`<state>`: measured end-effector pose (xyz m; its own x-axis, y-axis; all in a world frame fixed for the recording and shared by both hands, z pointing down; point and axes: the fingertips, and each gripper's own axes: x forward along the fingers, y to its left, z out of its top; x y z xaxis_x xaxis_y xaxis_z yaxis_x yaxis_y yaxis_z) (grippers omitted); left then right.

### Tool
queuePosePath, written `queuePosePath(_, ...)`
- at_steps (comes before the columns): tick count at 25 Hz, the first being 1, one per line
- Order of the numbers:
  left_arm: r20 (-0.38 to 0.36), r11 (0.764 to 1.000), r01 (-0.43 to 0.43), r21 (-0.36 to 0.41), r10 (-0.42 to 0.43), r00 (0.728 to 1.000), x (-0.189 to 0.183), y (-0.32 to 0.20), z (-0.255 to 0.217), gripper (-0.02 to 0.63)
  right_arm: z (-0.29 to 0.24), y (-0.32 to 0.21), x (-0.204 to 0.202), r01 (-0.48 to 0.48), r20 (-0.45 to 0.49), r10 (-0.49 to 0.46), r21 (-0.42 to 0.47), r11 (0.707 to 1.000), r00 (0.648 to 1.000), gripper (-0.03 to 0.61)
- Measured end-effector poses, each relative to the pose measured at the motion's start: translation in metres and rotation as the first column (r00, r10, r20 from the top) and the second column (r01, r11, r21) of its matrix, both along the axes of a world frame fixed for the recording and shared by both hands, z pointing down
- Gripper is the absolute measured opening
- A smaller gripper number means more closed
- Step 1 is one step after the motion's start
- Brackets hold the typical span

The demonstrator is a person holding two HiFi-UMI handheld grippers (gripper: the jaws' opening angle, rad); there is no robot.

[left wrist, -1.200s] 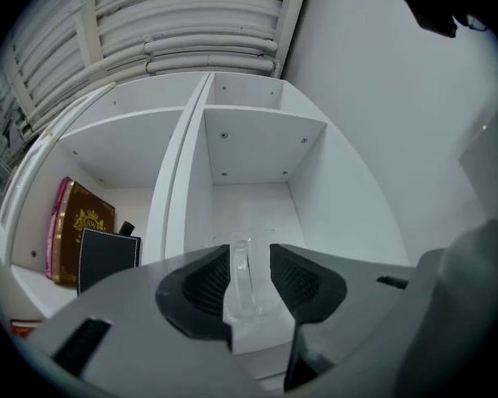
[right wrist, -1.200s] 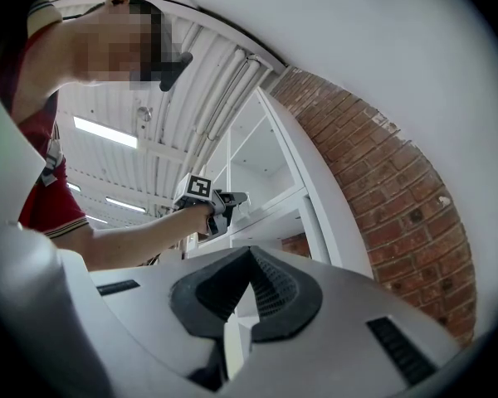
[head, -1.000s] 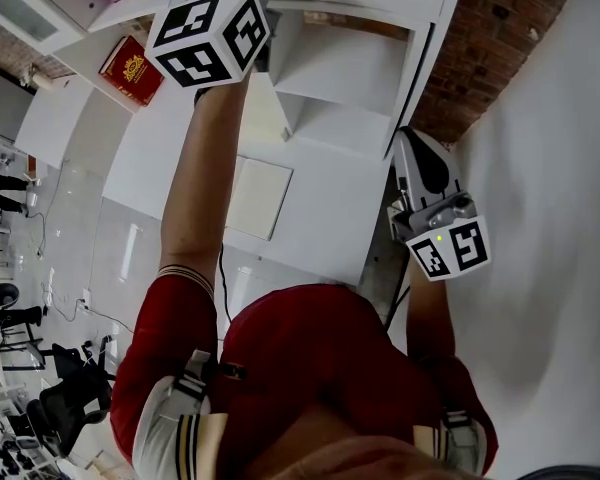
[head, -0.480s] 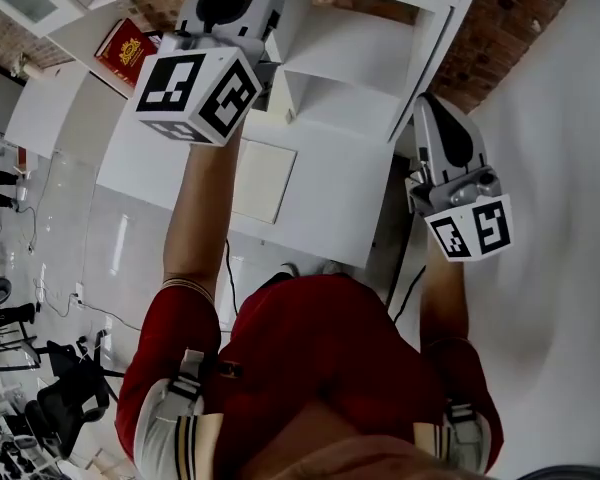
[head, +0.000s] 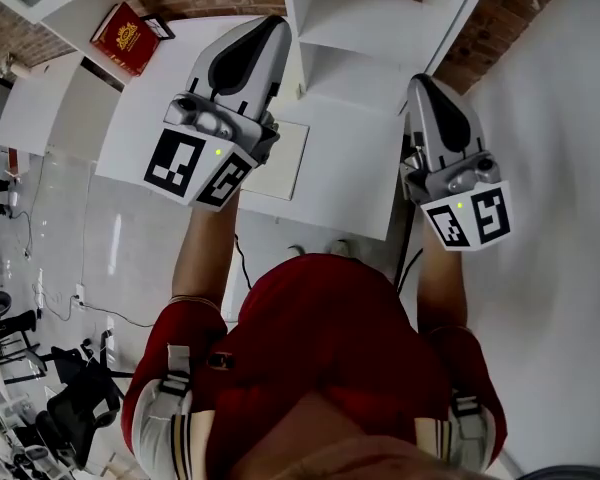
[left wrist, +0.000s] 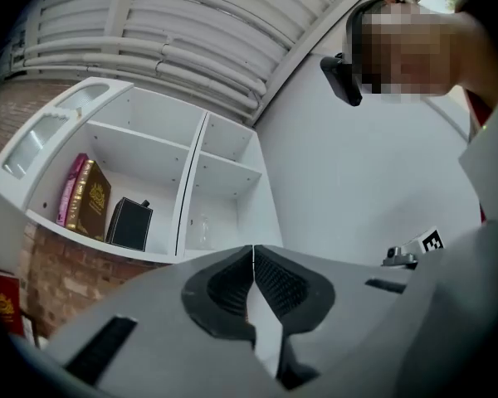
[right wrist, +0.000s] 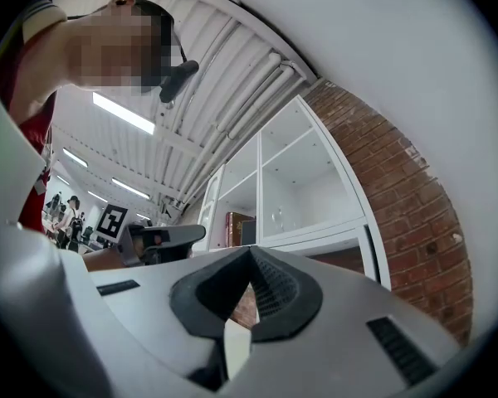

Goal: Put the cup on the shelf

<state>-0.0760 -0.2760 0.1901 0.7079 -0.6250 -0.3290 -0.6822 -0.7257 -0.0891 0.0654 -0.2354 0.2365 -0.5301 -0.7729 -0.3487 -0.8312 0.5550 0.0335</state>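
Observation:
A clear glass cup (left wrist: 204,229) stands in the lower right compartment of the white shelf (left wrist: 228,160), seen faintly in the left gripper view. My left gripper (head: 273,23) is held in front of the shelf (head: 350,63), apart from the cup. Its jaws have just been closing and now meet with nothing between them (left wrist: 253,249). My right gripper (head: 423,80) hangs beside the shelf's right side, also shut and empty (right wrist: 251,249). The shelf (right wrist: 315,230) shows ahead of it, with the left gripper (right wrist: 162,239) at its left.
A red book (head: 126,38) lies on the white table (head: 160,138). Books (left wrist: 87,197) and a black box (left wrist: 131,222) fill the shelf's left compartment. A brick wall (head: 500,18) stands behind. Office chairs stand on the floor at the lower left.
My left gripper has drawn back from the shelf and come down toward the person. My right gripper has shifted slightly up.

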Motion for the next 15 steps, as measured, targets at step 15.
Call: queuePosePath(15, 0.002, 0.988, -0.131, -0.076, 0.131, 0.991, -0.005, 0.041, 0.067, 0.006, 0.037, 0.029, -0.052, -0.02, -0.005, 0.02, -0.063, 0.998, 1.0, -0.003)
